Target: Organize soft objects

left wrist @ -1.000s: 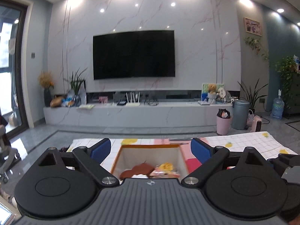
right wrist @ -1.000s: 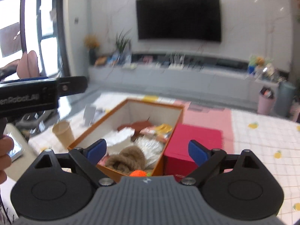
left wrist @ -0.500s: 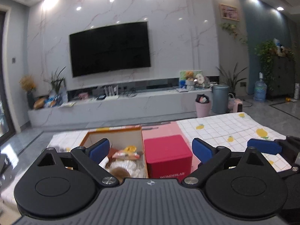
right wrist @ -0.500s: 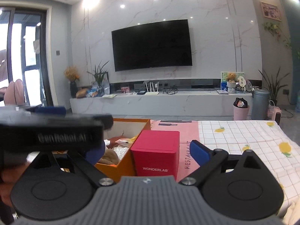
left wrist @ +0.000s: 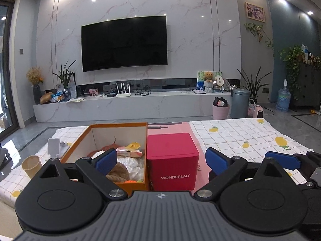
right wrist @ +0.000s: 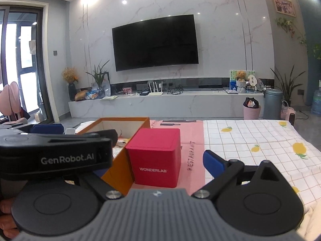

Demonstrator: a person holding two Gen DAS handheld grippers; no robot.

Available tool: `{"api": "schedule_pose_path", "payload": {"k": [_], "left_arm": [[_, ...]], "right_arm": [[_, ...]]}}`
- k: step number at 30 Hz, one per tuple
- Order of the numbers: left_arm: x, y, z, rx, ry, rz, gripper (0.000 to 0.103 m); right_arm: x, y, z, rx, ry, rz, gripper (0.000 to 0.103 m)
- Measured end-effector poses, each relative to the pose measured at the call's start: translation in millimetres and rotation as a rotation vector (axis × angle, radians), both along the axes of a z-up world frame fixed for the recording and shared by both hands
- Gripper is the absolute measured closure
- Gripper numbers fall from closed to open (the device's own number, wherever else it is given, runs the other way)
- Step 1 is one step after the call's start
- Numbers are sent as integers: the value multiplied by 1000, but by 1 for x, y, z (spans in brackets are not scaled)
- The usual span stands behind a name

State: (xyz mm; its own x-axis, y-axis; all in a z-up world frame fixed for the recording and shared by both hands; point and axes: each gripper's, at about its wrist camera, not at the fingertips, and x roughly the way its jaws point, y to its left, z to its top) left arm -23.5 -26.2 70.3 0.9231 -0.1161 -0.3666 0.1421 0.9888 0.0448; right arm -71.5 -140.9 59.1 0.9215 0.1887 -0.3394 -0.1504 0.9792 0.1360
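A marble-walled living room with a dark television [left wrist: 124, 43] looks onto a checked, lemon-printed cloth [left wrist: 236, 134] spread over the surface. On it, at eleven o'clock from the left gripper [left wrist: 161, 159], sits an open orange cardboard box [left wrist: 79, 145] heaped with soft objects [left wrist: 128, 160]: crinkly clear plastic, a printed packet, something brown and woolly. Touching its right wall stands a smooth, square-cornered red WONDERLAB box [left wrist: 172, 160], lid on.

Both tools hang above the near edge, empty, with jaws spread wide; the right gripper [right wrist: 158, 166] has its left finger hidden behind the other tool's body. With the soft things already gathered in the box, this fits either sorting about to happen or tidying finished, so I can't name the step. Anything limp in there would want a pinch low on its bulk.
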Motion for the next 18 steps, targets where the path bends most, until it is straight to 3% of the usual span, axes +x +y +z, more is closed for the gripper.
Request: {"api": "schedule_pose_path", "payload": {"k": [18], "left_arm": [[-2,-10,-6,7,27,27,0]], "right_arm": [[1,-5,-10,-8,33,2,8]]}}
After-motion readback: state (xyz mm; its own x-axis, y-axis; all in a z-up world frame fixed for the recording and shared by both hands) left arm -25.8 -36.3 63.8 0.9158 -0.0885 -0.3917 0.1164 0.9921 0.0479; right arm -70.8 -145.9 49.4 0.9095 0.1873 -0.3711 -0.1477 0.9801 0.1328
